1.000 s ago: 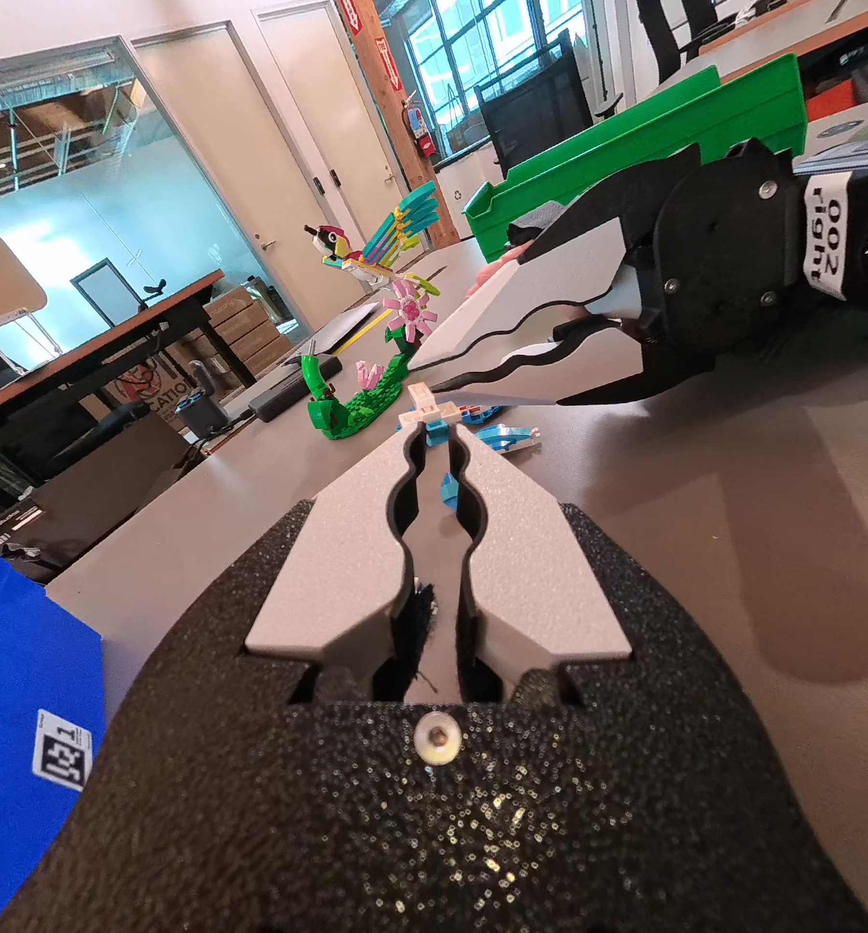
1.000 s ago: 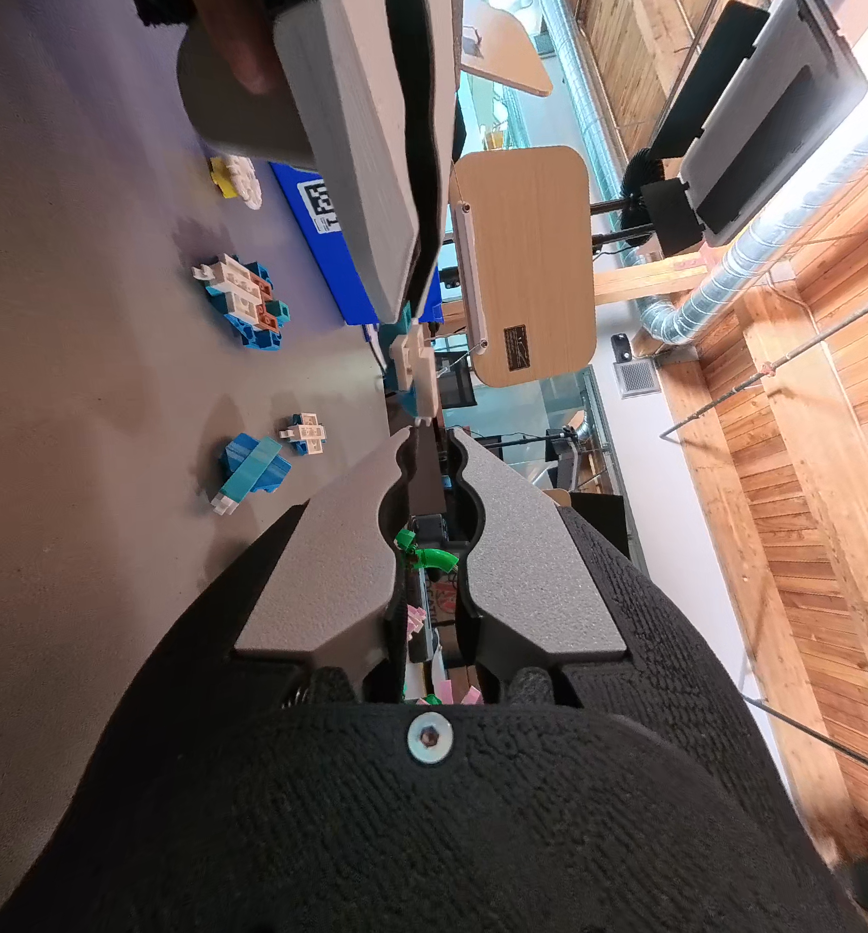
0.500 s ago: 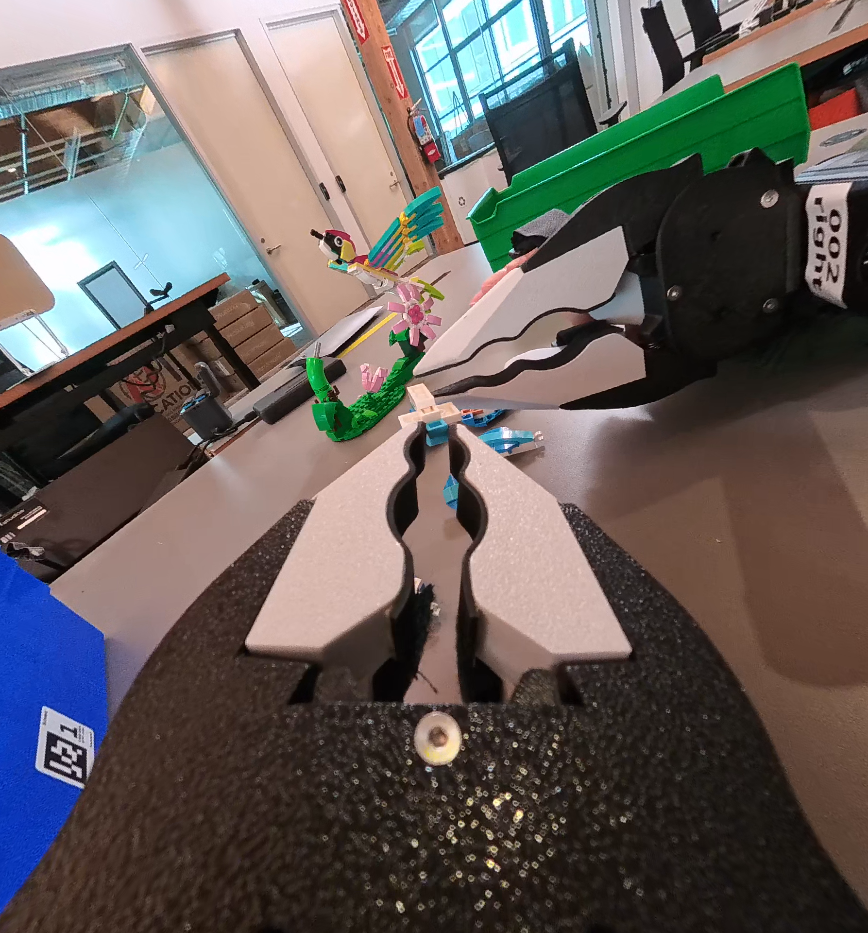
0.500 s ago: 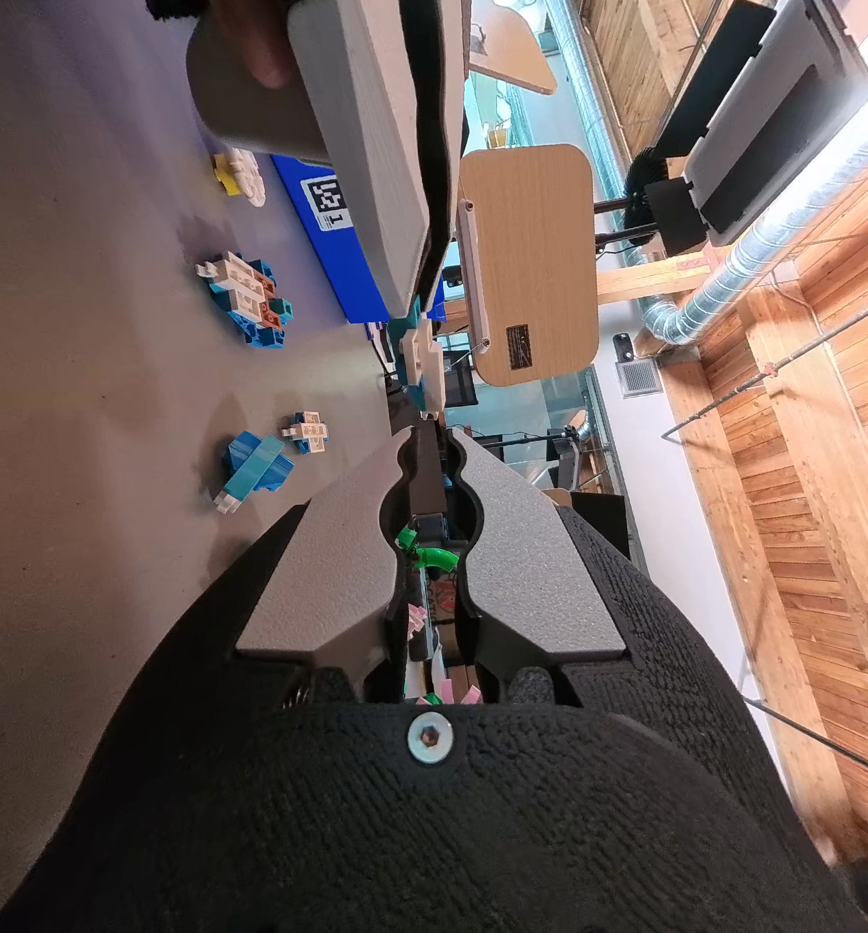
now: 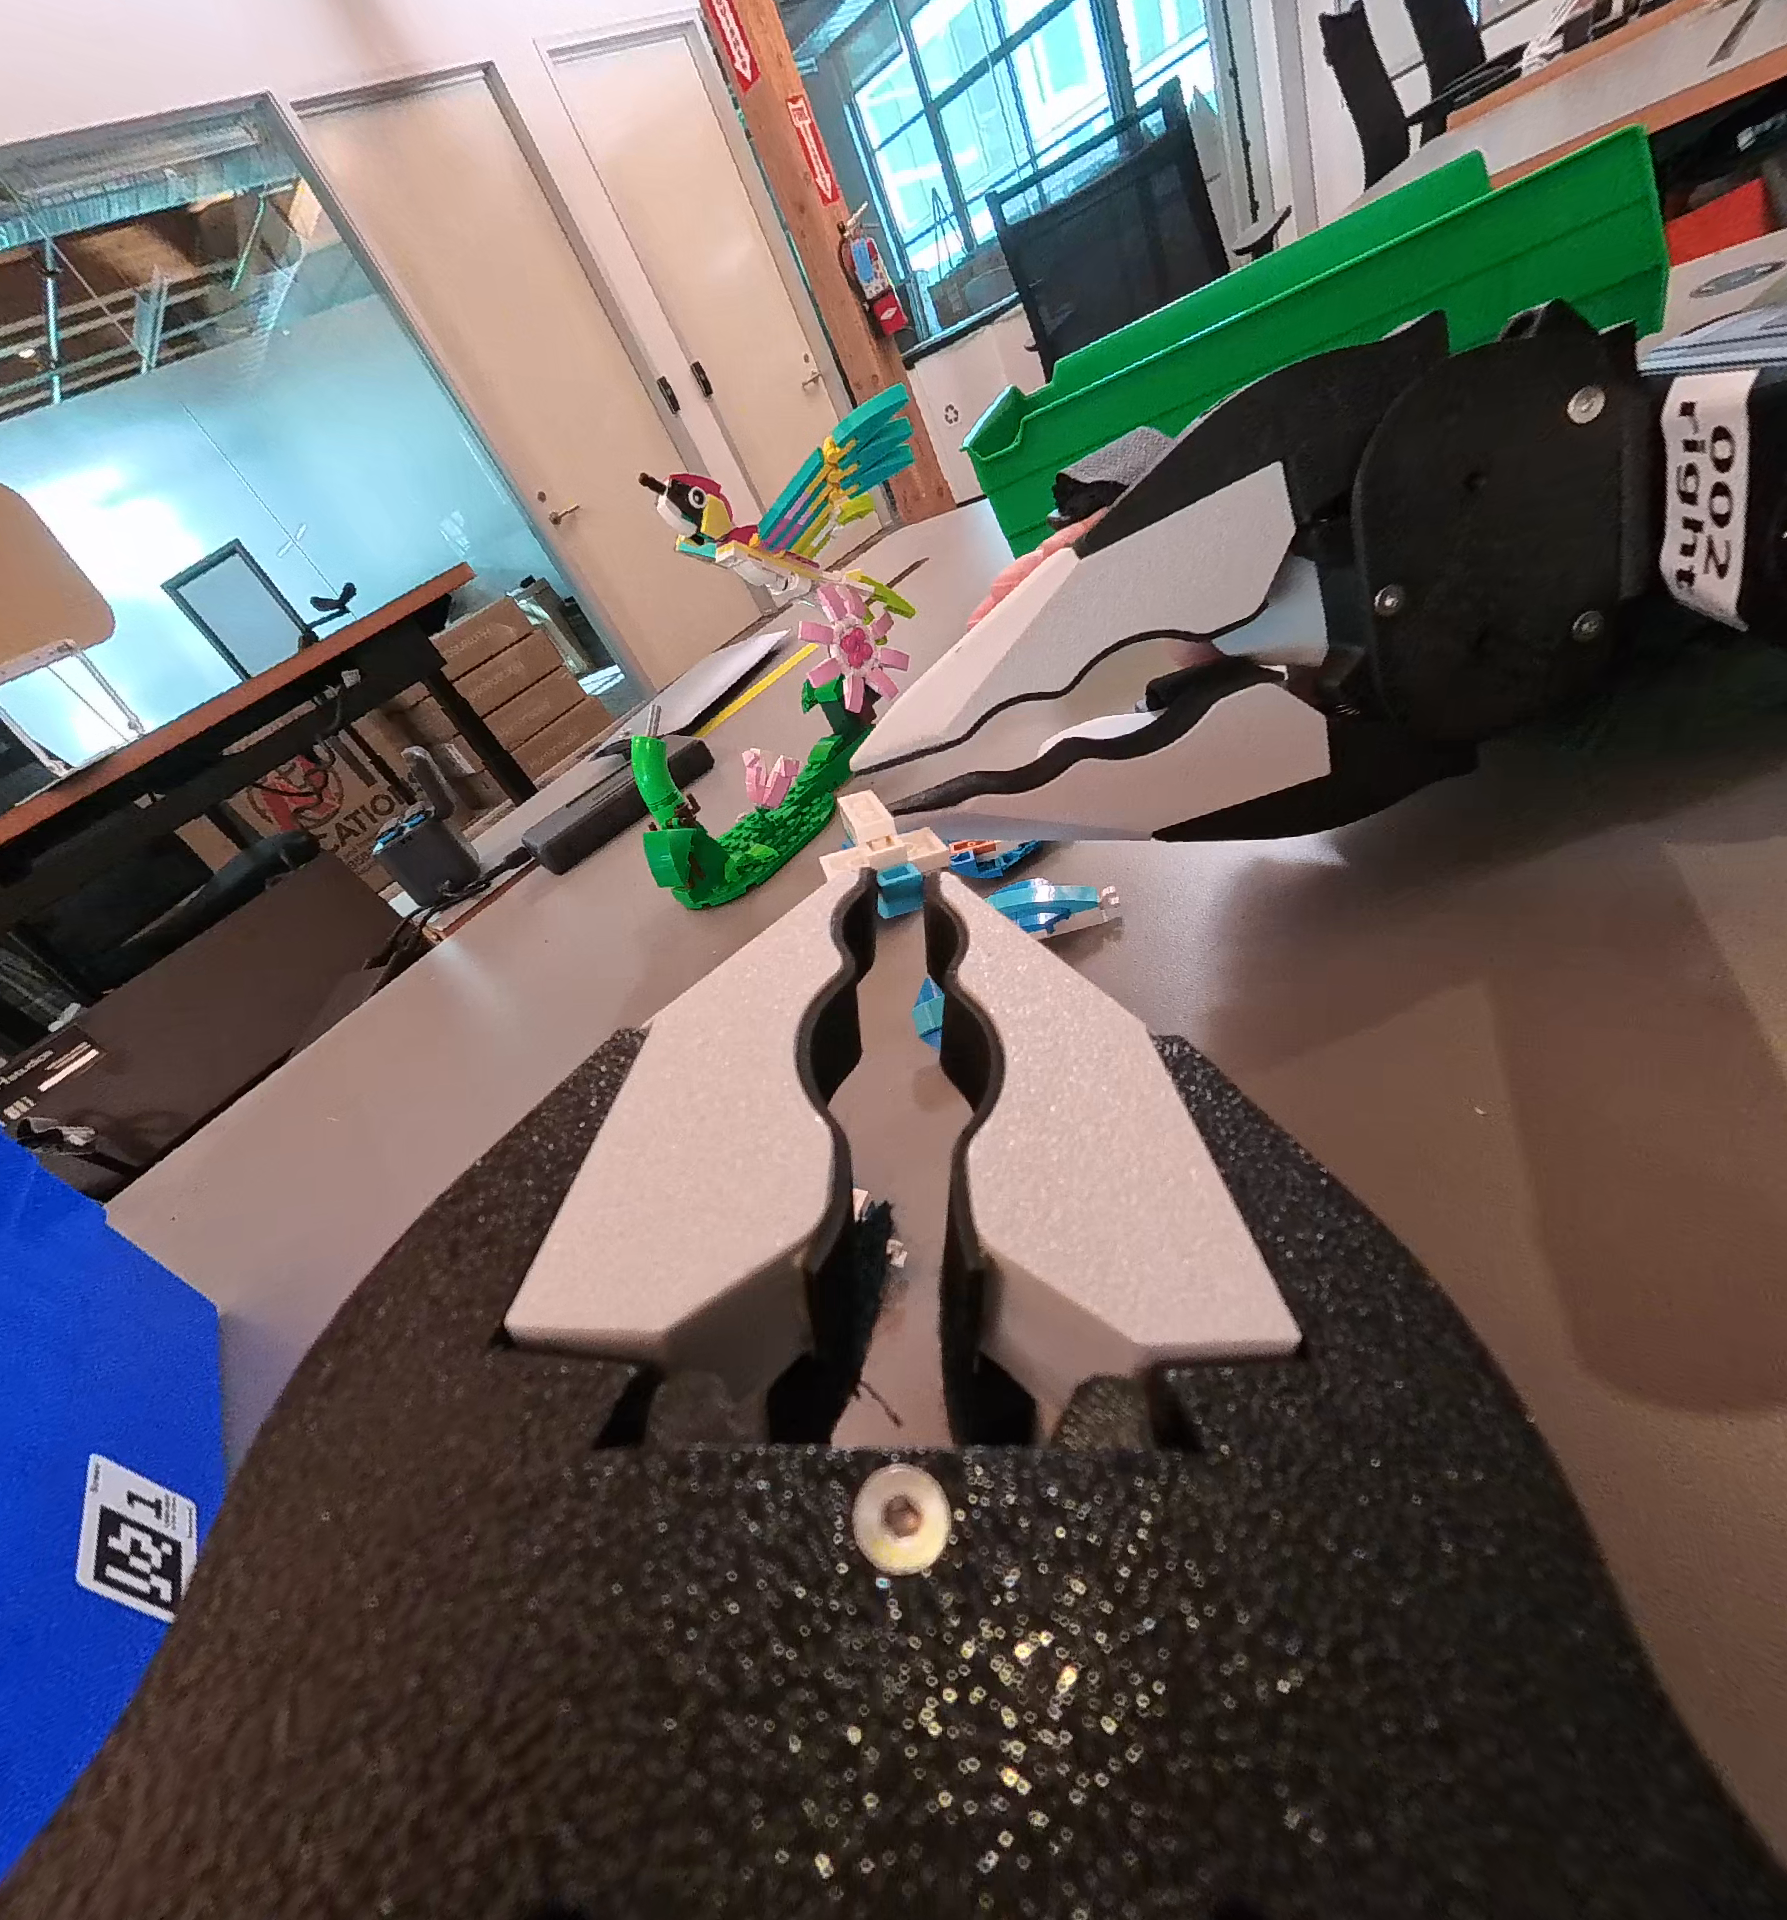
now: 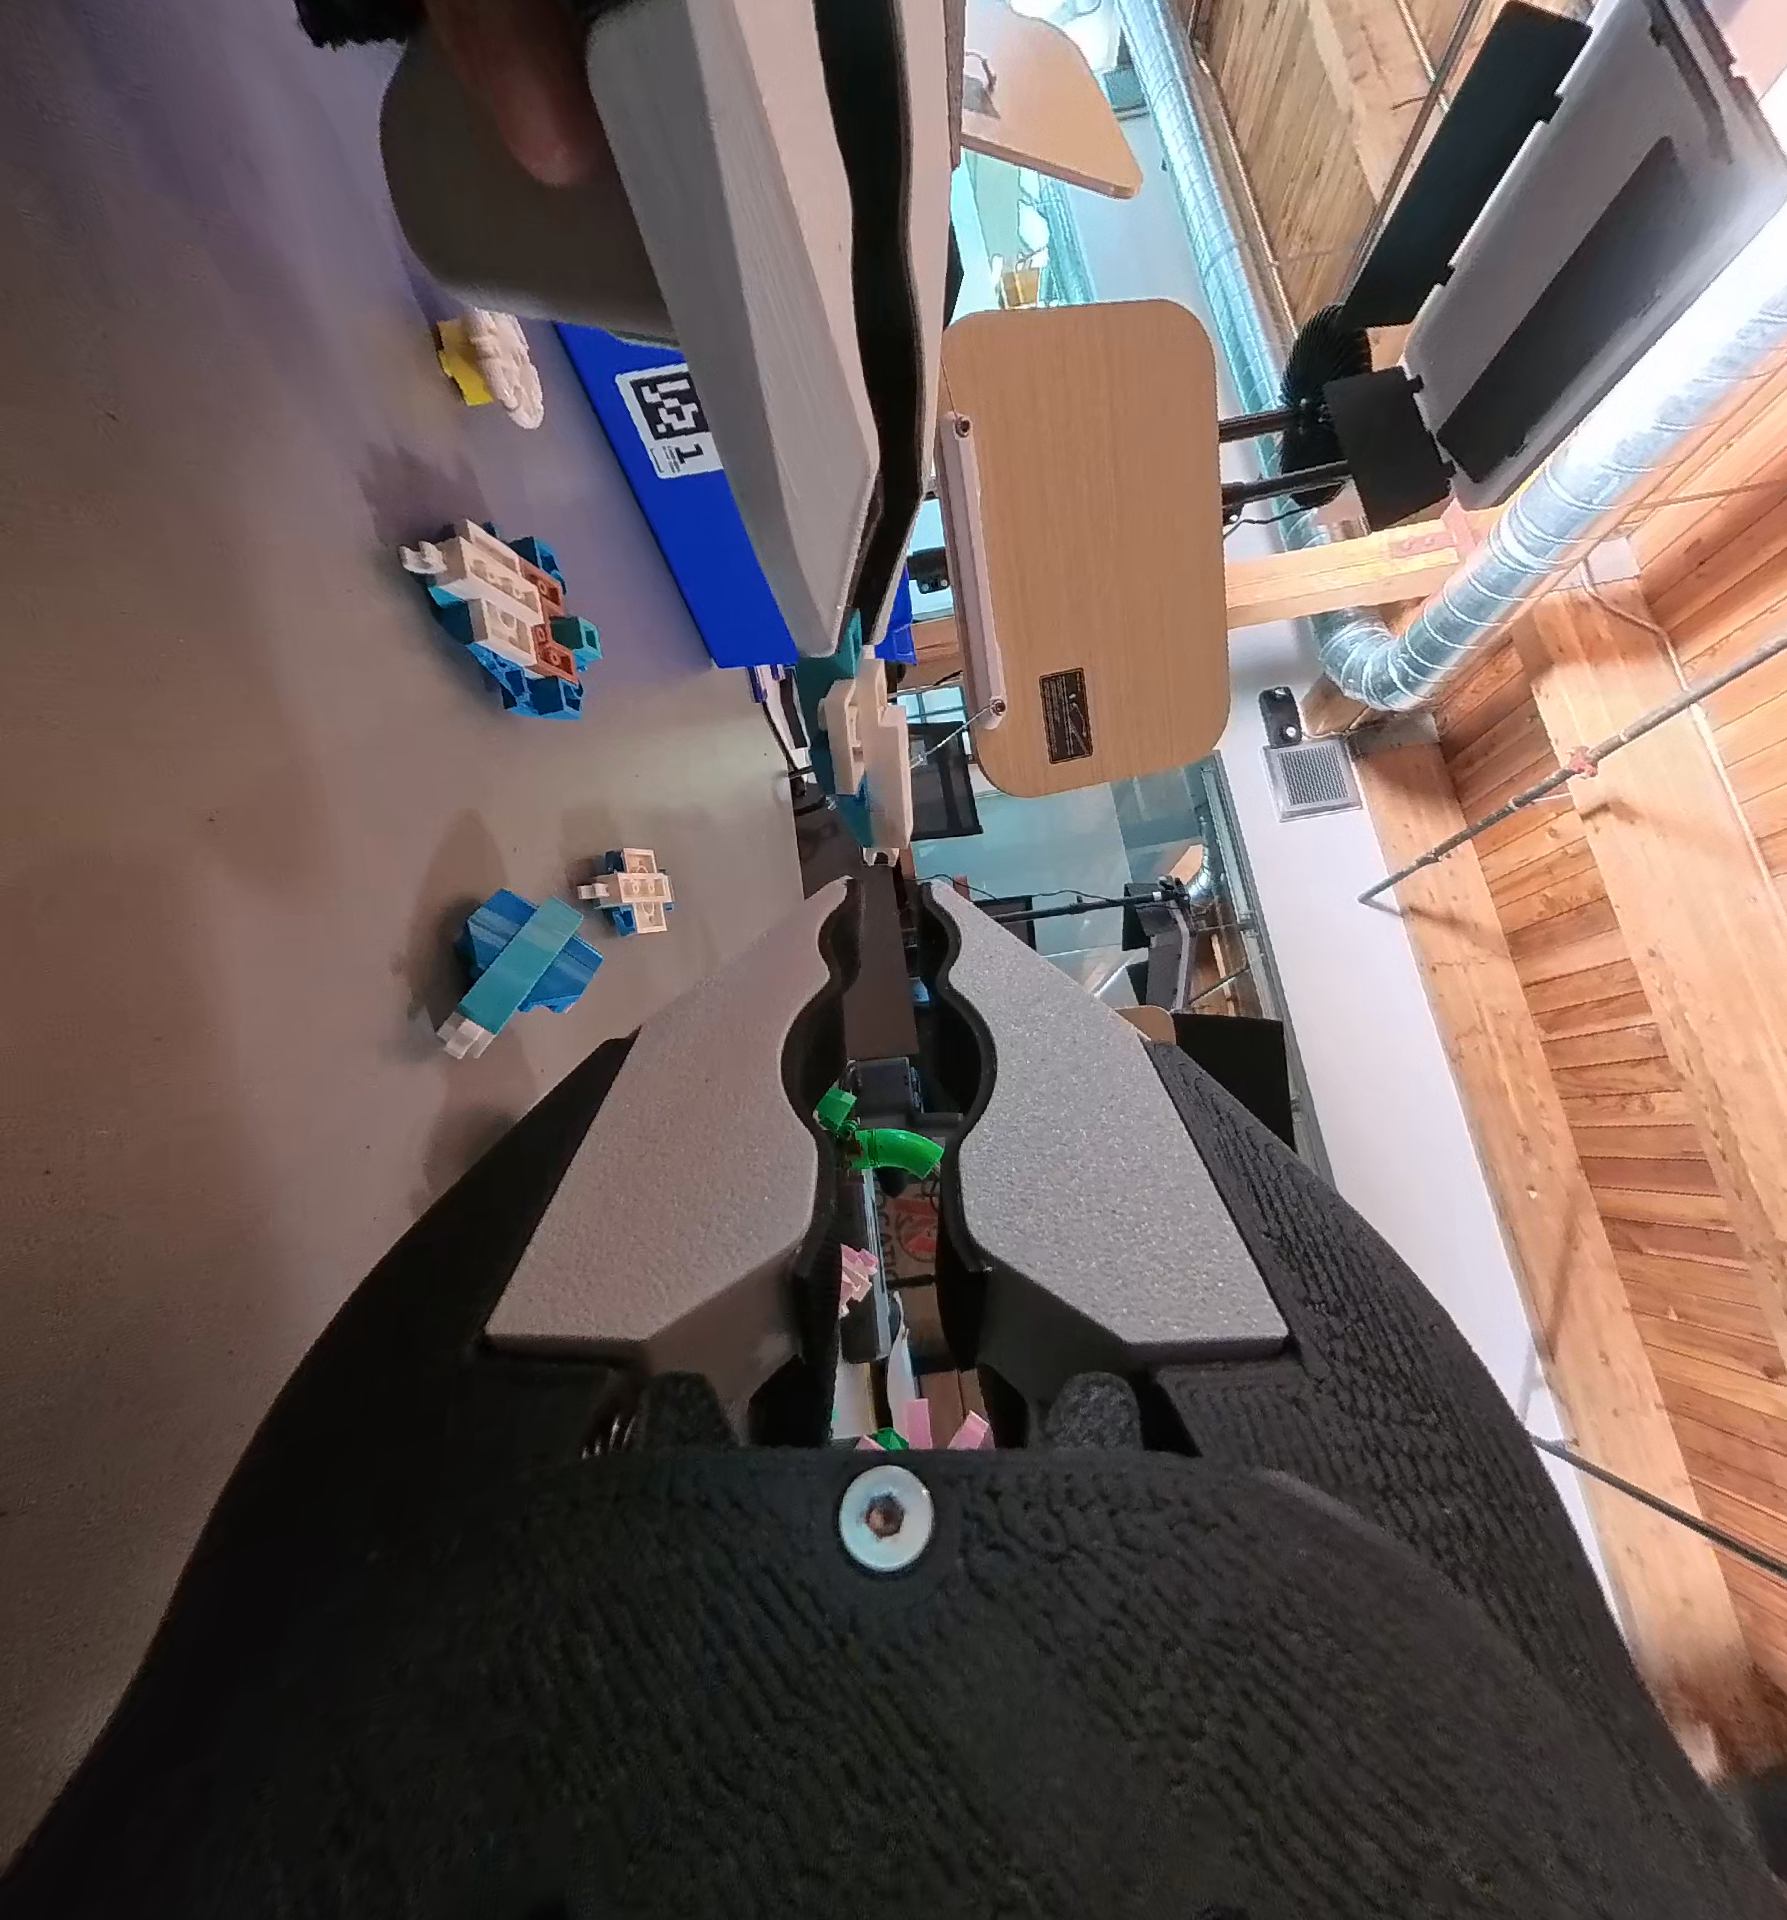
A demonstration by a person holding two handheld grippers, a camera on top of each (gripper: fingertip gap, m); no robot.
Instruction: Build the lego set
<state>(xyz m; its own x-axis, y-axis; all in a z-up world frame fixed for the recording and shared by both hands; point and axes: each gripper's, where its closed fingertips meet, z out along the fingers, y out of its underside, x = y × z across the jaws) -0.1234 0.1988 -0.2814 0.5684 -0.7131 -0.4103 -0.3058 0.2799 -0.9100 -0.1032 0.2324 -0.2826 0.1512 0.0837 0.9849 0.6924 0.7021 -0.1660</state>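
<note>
Barely shifted, left tool [image 5: 891,896] pinches a white-blue brick [image 5: 876,842] over the grey table [image 5: 1491,1039] — right tool [image 6: 884,899] slightly ajar, empty

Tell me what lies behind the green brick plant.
A flat black box and a grey sheet lie behind the green brick plant; the right claw covers the table farther right.

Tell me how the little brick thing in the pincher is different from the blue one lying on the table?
The held brick piece is mostly white with a blue bit underneath; the blue brick piece is nearly all blue with a small white tip. The held brick piece is pinched at the tips of the left gripper; the blue brick piece lies loose on the grey table, with nothing touching it. Both are built from small toy bricks.
</note>
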